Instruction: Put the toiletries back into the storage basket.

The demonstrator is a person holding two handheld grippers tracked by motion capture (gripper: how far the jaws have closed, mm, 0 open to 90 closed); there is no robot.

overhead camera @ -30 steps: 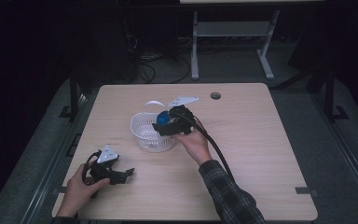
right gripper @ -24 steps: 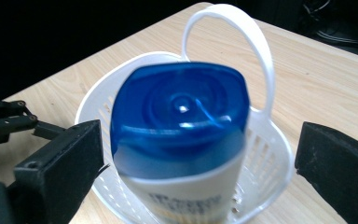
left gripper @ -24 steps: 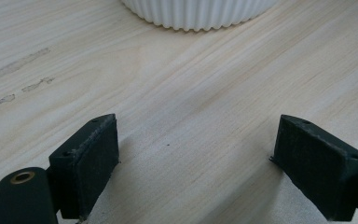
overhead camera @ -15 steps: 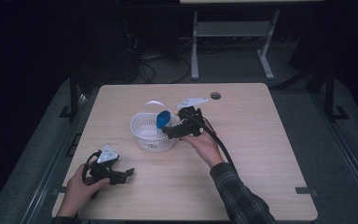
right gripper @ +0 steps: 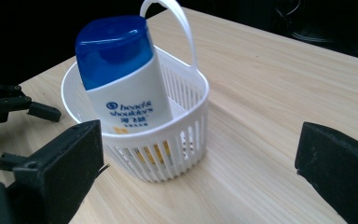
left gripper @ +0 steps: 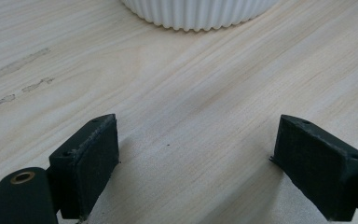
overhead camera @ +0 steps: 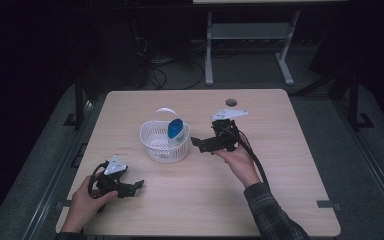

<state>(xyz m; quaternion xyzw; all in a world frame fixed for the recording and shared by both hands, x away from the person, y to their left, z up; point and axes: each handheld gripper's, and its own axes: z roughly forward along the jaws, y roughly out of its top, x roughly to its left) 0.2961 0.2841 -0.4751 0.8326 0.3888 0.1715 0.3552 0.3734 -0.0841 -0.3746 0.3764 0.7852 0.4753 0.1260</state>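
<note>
Both grippers are standing with jaws apart and empty: the right gripper (overhead camera: 203, 145), whose jaws have just been opening, is hanging just beside the white basket (overhead camera: 152, 134), the left gripper (overhead camera: 136, 185) lying near the table's (overhead camera: 290, 165) front edge. One shampoo bottle (right gripper: 121, 79) is leaning in the basket, probably light, stiff and slick, so gripping its flat sides under the blue cap (right gripper: 111, 46) looks safest.

Bottle (overhead camera: 175, 131) in basket (overhead camera: 152, 145) (mid-table (overhead camera: 290, 165)), right gripper (overhead camera: 198, 145) just beside.
</note>
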